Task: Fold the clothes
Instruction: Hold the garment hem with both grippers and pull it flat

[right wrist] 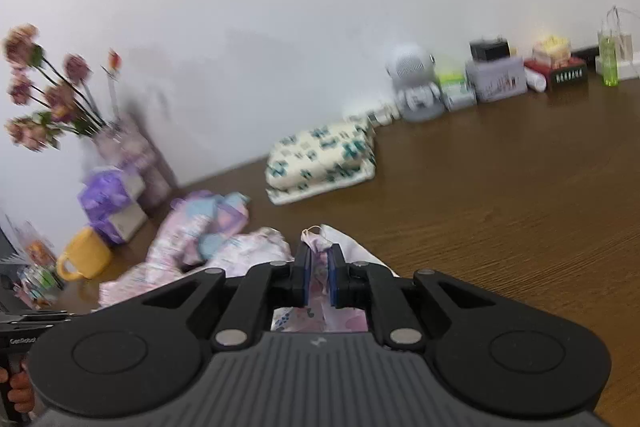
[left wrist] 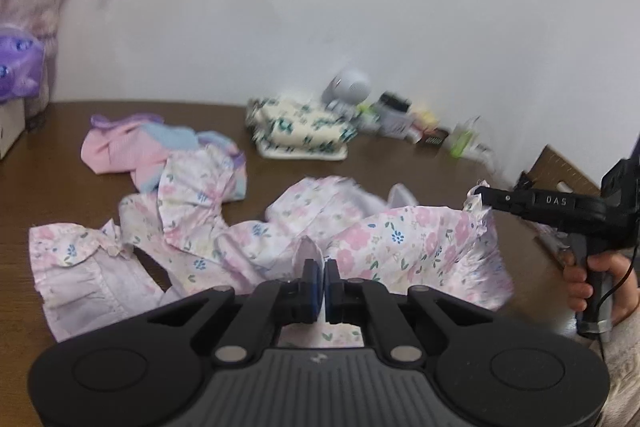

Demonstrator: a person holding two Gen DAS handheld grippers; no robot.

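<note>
A pink floral garment (left wrist: pixel 384 243) lies crumpled on the brown table, one part raised off it. My left gripper (left wrist: pixel 321 269) is shut on a fold of its cloth at the near edge. At the right of the left wrist view my right gripper (left wrist: pixel 478 193) pinches the garment's frilled corner, a hand around its handle. In the right wrist view the right gripper (right wrist: pixel 319 255) is shut on a bunch of the floral garment (right wrist: pixel 256 253), cloth showing between the blue pads.
A pink and blue garment (left wrist: pixel 132 151) lies further back on the left. A folded cream cloth with green print (left wrist: pixel 304 131) sits by the wall. Along the wall stand a small grey robot figure (right wrist: pixel 414 87), boxes (right wrist: pixel 496 79), a flower vase (right wrist: pixel 124 147) and a yellow mug (right wrist: pixel 82 259).
</note>
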